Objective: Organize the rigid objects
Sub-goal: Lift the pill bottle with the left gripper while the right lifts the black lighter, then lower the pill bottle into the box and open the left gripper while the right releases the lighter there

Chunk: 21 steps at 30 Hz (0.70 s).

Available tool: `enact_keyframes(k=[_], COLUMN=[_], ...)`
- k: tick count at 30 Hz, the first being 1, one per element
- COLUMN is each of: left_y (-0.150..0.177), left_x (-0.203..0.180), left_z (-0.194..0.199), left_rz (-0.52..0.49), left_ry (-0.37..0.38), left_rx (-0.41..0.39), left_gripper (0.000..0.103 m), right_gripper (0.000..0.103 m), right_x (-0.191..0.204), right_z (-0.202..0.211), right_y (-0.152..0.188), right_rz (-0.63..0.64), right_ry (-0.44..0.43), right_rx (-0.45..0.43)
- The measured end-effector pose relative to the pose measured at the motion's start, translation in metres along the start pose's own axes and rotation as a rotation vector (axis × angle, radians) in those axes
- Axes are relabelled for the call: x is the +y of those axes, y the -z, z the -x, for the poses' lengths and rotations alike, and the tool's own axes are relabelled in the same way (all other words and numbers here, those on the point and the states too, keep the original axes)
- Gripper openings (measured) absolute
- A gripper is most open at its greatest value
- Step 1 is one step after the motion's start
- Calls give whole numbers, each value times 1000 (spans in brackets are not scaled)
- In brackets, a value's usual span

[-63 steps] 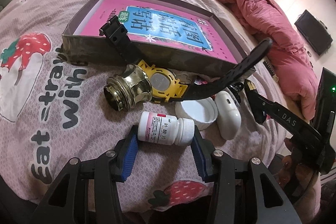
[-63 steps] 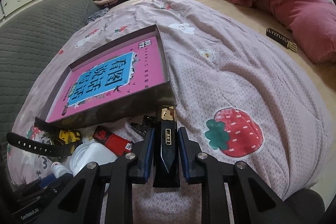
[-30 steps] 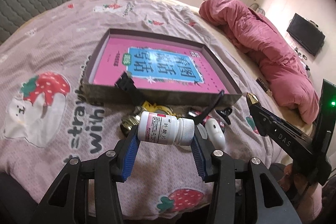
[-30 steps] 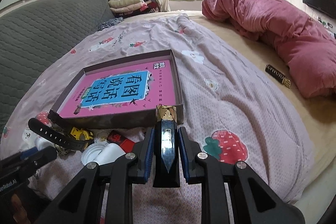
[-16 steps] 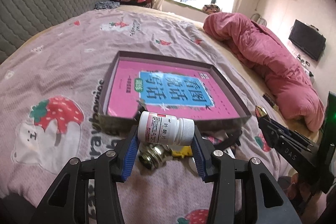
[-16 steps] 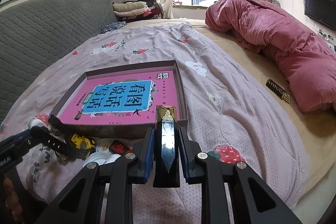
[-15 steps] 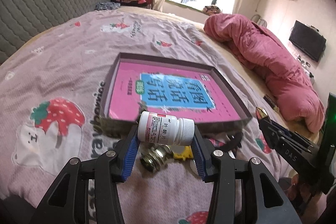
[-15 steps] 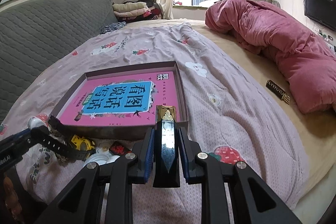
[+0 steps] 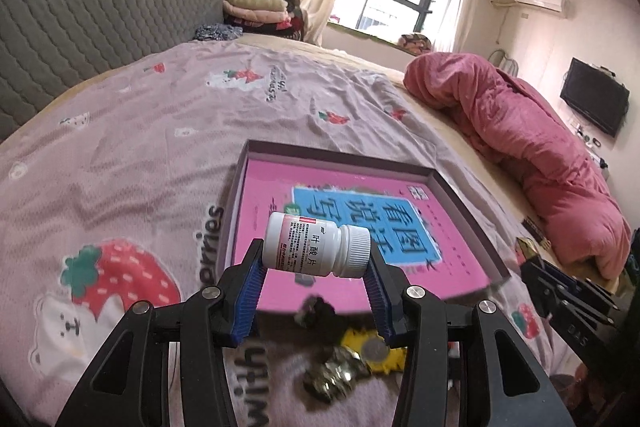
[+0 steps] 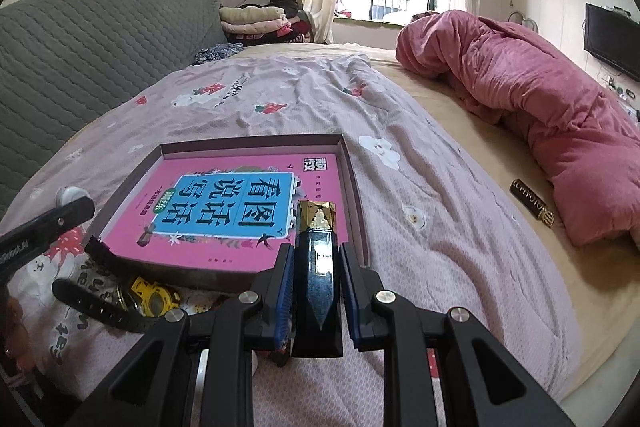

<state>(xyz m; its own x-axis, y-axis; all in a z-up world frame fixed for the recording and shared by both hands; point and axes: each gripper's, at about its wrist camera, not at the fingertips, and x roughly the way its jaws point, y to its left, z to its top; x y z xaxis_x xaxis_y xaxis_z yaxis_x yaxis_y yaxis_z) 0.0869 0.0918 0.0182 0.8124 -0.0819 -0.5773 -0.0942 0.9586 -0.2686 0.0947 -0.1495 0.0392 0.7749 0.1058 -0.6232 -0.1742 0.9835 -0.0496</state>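
A small white pill bottle (image 9: 316, 249) is being gripped sideways by the left gripper (image 9: 316, 279), base against one blue pad and cap against the other, and it's being held up in the air over the near edge of the shallow box (image 9: 460, 195). The box is lying flat on the strawberry-print bedspread (image 9: 120, 155) with a pink and blue book (image 9: 352, 211) sitting inside it.

Over on the other side, a dark slim case with a gold faceted tip (image 10: 317, 267) is being clamped tight by the right gripper (image 10: 317, 291), tip pointing forward, hovering just at the box's near right corner (image 10: 352, 187).

The rest of the clutter is being left on the bedspread in front of the box: a yellow watch with a black strap (image 10: 120, 303) and a brass-coloured knob thing (image 9: 332, 379), kinda blurry in the left view. A second dark gold-trimmed bar (image 10: 532, 201) is lying well apart, just beside the pink duvet (image 10: 540, 99).
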Motion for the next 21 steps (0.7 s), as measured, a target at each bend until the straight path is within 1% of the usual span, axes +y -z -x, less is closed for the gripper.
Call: enact_keyframes(k=[2, 6, 10, 15, 19, 21], left_y=[-4, -9, -10, -14, -16, -17], left_x=[2, 4, 2, 3, 9, 11], left_z=[-5, -13, -16, -24, -34, -35], left_rz=[8, 21, 16, 17, 51, 62], left_ry=[1, -30, -44, -88, -116, -128], left_rx=[-2, -5, -6, -8, 14, 11], left_gripper=[48, 48, 48, 48, 48, 48], right_gripper=[23, 23, 23, 23, 23, 23], right_x=[0, -2, 0, 8, 13, 15], right_z=[-2, -7, -11, -21, -28, -31], right_y=[-3, -10, -15, -21, -24, -26], right_rz=[5, 1, 12, 31, 36, 45], right_ry=[13, 41, 51, 43, 35, 35], right_rx=[-2, 3, 3, 17, 27, 35])
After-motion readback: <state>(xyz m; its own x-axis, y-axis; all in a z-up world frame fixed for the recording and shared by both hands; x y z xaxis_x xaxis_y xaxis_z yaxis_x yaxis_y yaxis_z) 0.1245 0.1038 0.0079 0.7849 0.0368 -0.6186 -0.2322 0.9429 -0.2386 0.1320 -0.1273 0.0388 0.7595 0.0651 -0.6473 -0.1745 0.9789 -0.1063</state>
